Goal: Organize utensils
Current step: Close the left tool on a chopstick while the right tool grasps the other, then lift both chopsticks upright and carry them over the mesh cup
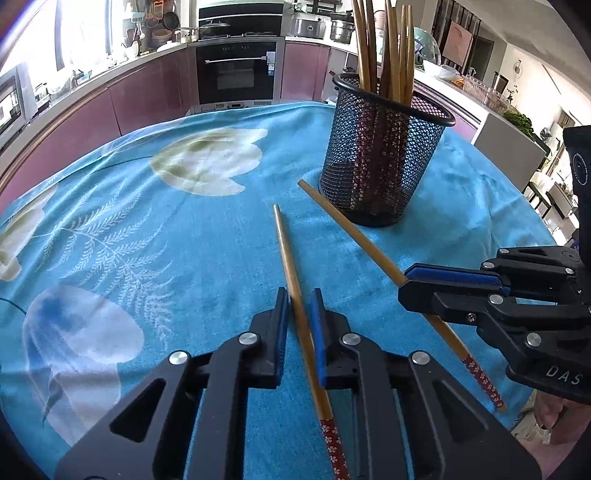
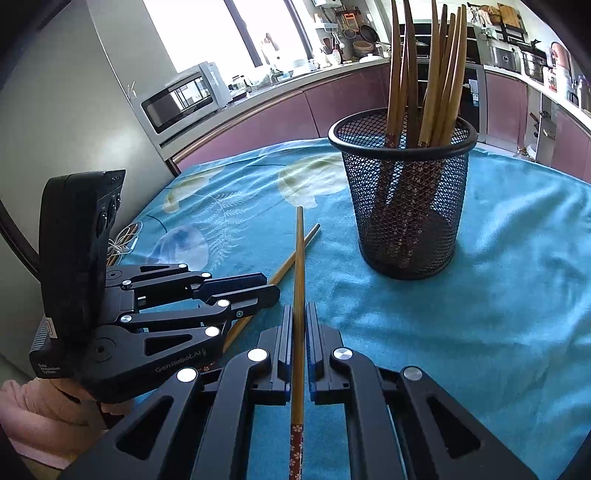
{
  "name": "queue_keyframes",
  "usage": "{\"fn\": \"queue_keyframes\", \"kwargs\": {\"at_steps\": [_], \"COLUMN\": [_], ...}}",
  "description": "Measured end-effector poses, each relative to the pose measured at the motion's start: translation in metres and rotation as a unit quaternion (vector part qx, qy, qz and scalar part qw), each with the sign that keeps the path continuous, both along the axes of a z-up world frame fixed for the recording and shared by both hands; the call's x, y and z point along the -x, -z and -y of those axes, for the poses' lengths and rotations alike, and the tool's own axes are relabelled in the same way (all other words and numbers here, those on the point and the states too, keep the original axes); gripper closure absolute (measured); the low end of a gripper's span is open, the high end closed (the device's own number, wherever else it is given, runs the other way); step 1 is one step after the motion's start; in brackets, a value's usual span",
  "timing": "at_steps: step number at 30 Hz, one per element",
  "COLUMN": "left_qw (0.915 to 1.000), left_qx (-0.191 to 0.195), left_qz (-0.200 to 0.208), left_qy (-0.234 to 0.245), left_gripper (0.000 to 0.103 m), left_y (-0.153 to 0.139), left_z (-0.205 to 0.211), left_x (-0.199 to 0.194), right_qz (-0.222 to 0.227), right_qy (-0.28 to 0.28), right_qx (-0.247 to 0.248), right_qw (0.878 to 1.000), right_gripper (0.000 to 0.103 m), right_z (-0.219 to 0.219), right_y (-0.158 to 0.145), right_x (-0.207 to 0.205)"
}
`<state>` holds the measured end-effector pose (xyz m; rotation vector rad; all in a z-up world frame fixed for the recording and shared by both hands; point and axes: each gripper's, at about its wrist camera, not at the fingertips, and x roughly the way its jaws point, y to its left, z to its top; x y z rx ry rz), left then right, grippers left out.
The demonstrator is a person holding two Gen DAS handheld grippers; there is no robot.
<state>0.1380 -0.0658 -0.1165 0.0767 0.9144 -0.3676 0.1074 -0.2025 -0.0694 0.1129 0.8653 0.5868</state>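
Two slim bamboo chopsticks with red flowered handles point their tips toward a black wire-mesh cup (image 1: 384, 155) of upright chopsticks. The left gripper (image 1: 300, 325) clamps one chopstick (image 1: 291, 266), the right gripper (image 2: 299, 332) clamps the other chopstick (image 2: 299, 266), over a rumpled blue floral tablecloth (image 1: 166, 229) in a kitchen.

Home kitchen, built-in oven (image 1: 236, 72), microwave (image 2: 181, 98), counter pots (image 1: 341, 29)

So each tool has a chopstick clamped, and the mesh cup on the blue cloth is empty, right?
Not empty: the right wrist view shows the mesh cup holding several chopsticks. The left tool and right tool each do clamp a chopstick, on the blue cloth.
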Motion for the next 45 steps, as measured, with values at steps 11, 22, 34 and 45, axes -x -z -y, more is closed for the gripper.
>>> {"fn": "queue_keyframes", "kwargs": {"at_steps": [11, 22, 34, 45], "left_qw": [0.9998, 0.9981, 0.9961, 0.9931], "left_qx": [0.016, 0.059, 0.08, 0.105], "left_qz": [0.008, 0.018, 0.037, 0.049], "left_qy": [-0.004, -0.001, 0.011, 0.019], "left_gripper": [0.095, 0.095, 0.095, 0.095], "left_y": [-0.008, -0.03, -0.053, -0.069], "left_z": [-0.003, -0.013, -0.013, -0.015], "left_x": [0.006, 0.017, 0.029, 0.035], "right_qz": [0.009, 0.019, 0.025, 0.041], "right_qy": [0.0, -0.009, -0.002, 0.003], "right_qx": [-0.011, -0.033, -0.06, -0.073], "right_qw": [1.0, 0.999, 0.998, 0.997], "right_gripper": [0.098, 0.098, 0.097, 0.097], "right_z": [0.003, 0.006, 0.017, 0.024], "right_y": [-0.006, -0.018, -0.025, -0.037], "right_x": [0.004, 0.009, 0.011, 0.013]}}
